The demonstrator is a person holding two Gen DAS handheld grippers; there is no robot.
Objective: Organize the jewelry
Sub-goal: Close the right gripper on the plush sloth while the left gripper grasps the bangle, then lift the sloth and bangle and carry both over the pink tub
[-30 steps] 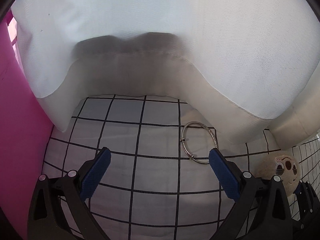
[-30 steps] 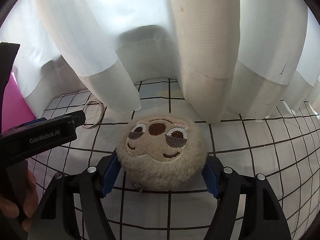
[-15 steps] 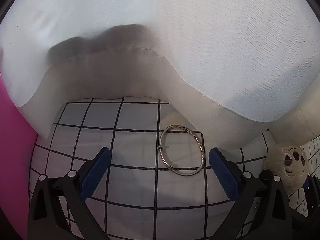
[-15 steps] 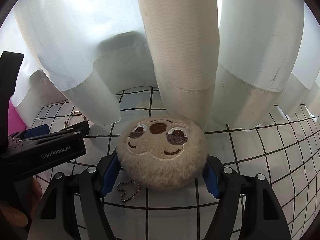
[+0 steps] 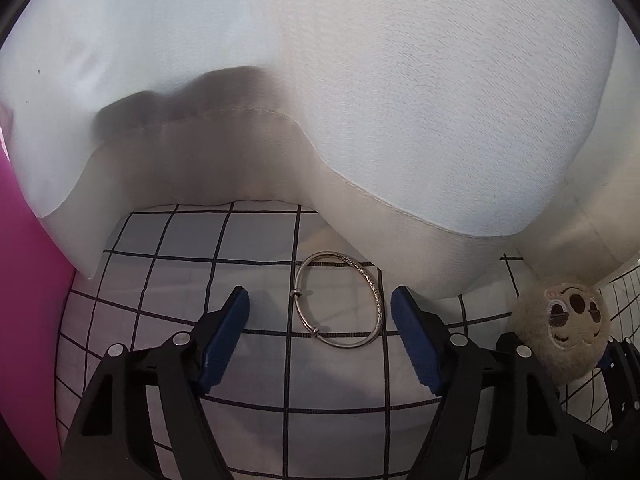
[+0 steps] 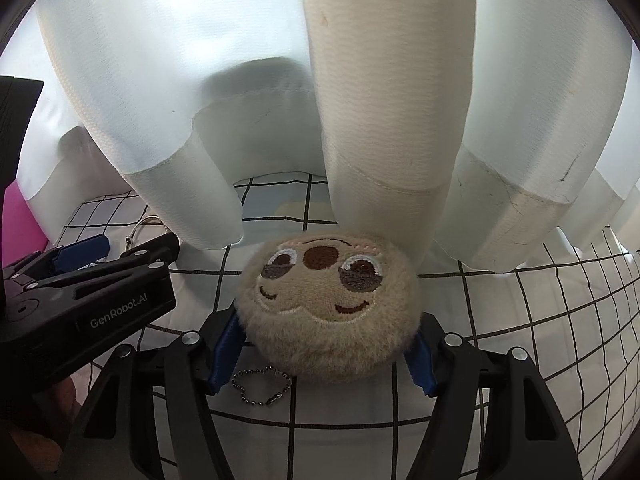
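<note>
My left tongs (image 5: 320, 312) gape wide around the thin silver bangle (image 5: 339, 300), so I should lower squarely, pinching its three and nine o'clock edges.

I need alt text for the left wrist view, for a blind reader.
The open left gripper frames a silver bangle lying on a grid-patterned cloth. A white curtain hangs behind, and a plush sloth face sits at right.

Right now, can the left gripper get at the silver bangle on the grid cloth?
Probably yes. The left gripper is open, and the silver bangle lies flat between its fingertips. Only the white curtain hem overlaps the bangle's far edge, which should not block closing.
</note>
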